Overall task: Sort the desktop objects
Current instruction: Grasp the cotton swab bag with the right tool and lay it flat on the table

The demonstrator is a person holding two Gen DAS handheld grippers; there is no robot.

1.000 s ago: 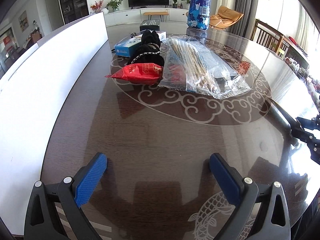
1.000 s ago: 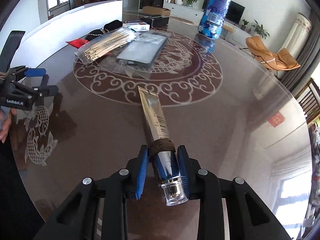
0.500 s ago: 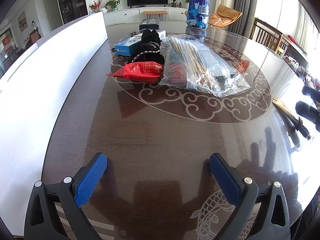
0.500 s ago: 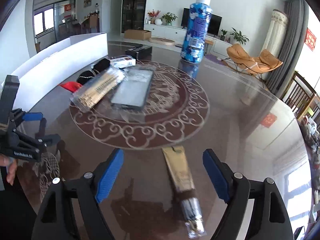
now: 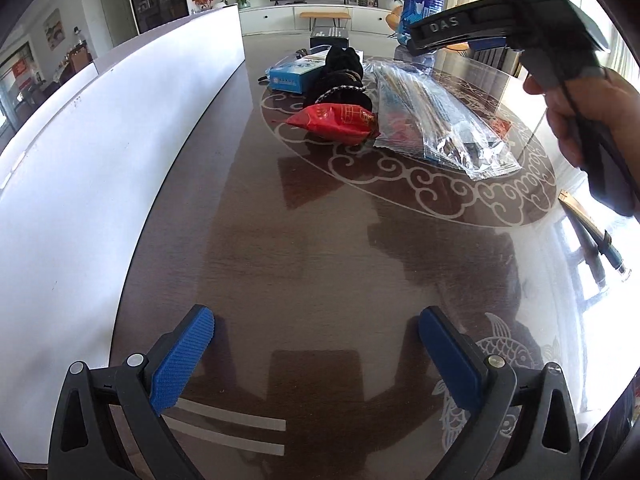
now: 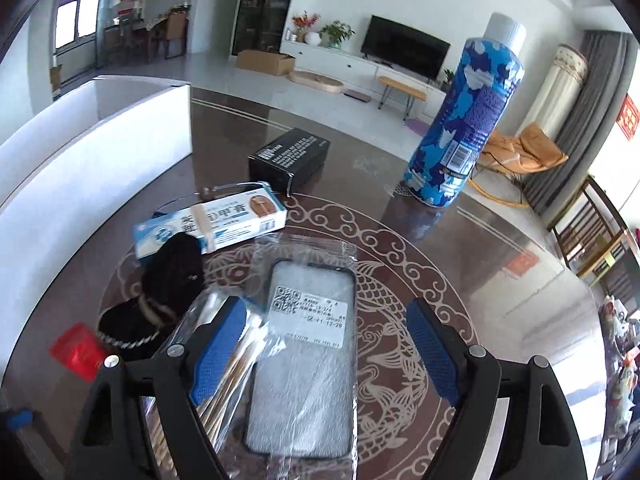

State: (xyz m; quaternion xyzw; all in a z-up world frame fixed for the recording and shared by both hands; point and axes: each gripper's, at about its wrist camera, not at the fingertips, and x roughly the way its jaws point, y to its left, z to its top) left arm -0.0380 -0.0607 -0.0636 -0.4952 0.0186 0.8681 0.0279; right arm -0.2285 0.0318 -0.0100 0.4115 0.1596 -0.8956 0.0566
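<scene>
Hovering over the pile, your right gripper has its jaws spread wide and empty, with the bagged phone case lying flat on the table right below and between them. Its slick plastic sleeve could slide out if you pinch only the wrapper. The left pad sits above the bag of sticks, which overlaps the case, so closing here may catch both bags at once. Your left gripper is also apart and holds nothing, low over bare wood. The tall blue bottle stands upright beyond; a careless sweep forward could topple it.
</scene>
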